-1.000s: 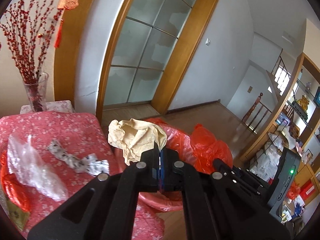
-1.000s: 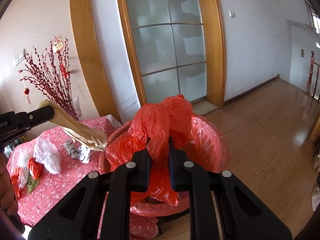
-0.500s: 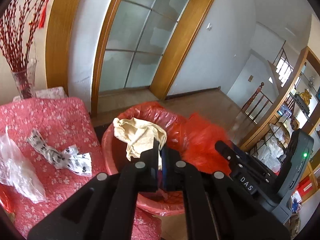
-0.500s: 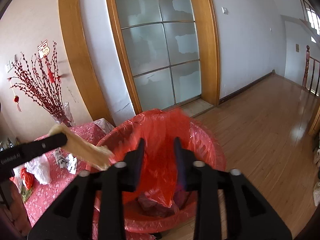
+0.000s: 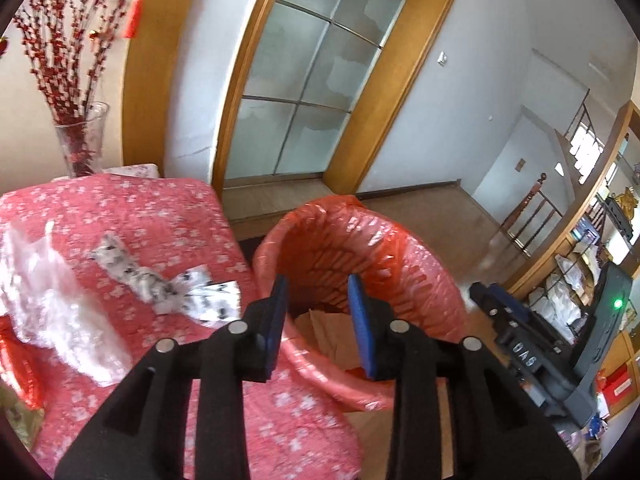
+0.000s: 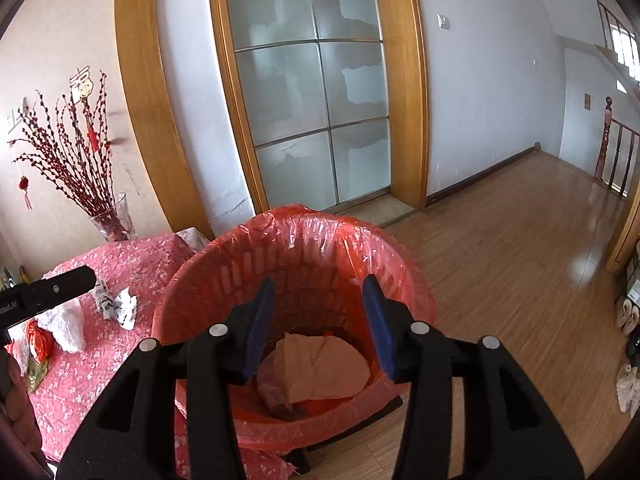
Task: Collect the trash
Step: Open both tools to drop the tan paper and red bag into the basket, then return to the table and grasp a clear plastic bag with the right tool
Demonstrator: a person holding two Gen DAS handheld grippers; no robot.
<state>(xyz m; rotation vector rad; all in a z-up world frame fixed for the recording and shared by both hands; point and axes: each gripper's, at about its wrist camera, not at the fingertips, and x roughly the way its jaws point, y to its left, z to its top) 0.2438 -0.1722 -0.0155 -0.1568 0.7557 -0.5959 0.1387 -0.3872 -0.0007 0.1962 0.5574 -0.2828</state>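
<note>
A red basket lined with a red bag stands beside the table. Crumpled beige paper lies at its bottom. My left gripper hovers over the basket's near rim, jaws opening with nothing between them. My right gripper is above the basket mouth, jaws also opening and empty. It shows at the right edge of the left wrist view. On the table lie a black-and-white wrapper, a clear plastic bag and a red foil piece.
The table has a red flowered cloth and a glass vase of red branches at its far end. Behind the basket are a frosted glass door and wooden floor. Shelves stand on the right.
The left gripper sank and opened; the beige paper dropped into the basket. The right gripper let go of the red bag, which now lies spread over the rim.
</note>
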